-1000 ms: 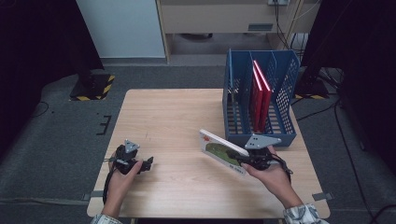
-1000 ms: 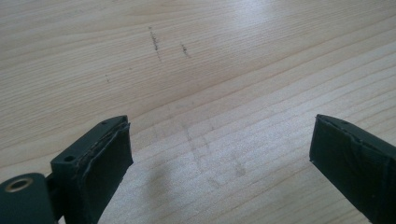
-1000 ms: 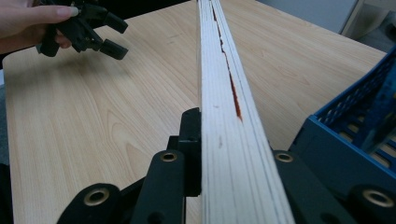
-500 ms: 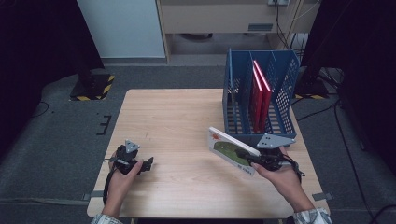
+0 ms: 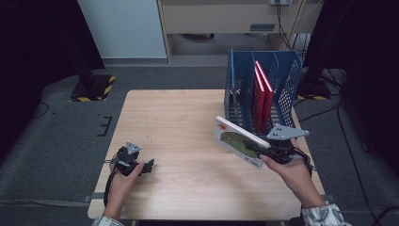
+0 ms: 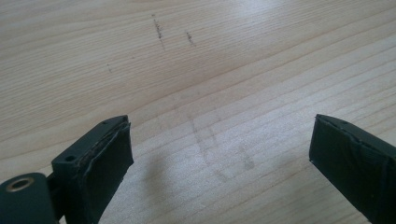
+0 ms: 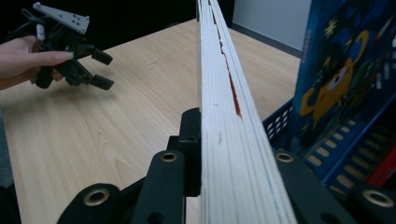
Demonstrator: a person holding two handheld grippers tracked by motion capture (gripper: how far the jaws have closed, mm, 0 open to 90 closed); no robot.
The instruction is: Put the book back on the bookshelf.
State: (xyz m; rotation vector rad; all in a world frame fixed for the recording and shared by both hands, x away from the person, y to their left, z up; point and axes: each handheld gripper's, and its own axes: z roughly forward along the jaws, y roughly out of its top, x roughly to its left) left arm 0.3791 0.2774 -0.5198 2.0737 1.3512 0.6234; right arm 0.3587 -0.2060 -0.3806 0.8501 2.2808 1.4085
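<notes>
A thin picture book (image 5: 237, 139) with a white, green and orange cover hangs tilted above the table's right side, in front of the blue file rack (image 5: 287, 80). My right gripper (image 5: 258, 149) is shut on its lower right edge. In the right gripper view the book's white page edge (image 7: 219, 84) runs straight up between the jaws of my right gripper (image 7: 231, 151). My left gripper (image 5: 149, 165) rests on the table near the front left and points right; its jaws stand open over bare wood (image 6: 219, 140), nothing between them.
The rack stands at the table's (image 5: 179, 122) far right corner and holds red books (image 5: 261, 92). Close by in the right gripper view are the rack (image 7: 322, 149) and a blue cartoon cover (image 7: 341, 70); farther off, the left gripper (image 7: 100, 70).
My right gripper has lifted the book and carried it right, toward the rack, and the book now stands steeper. The left hand has stayed in place.
</notes>
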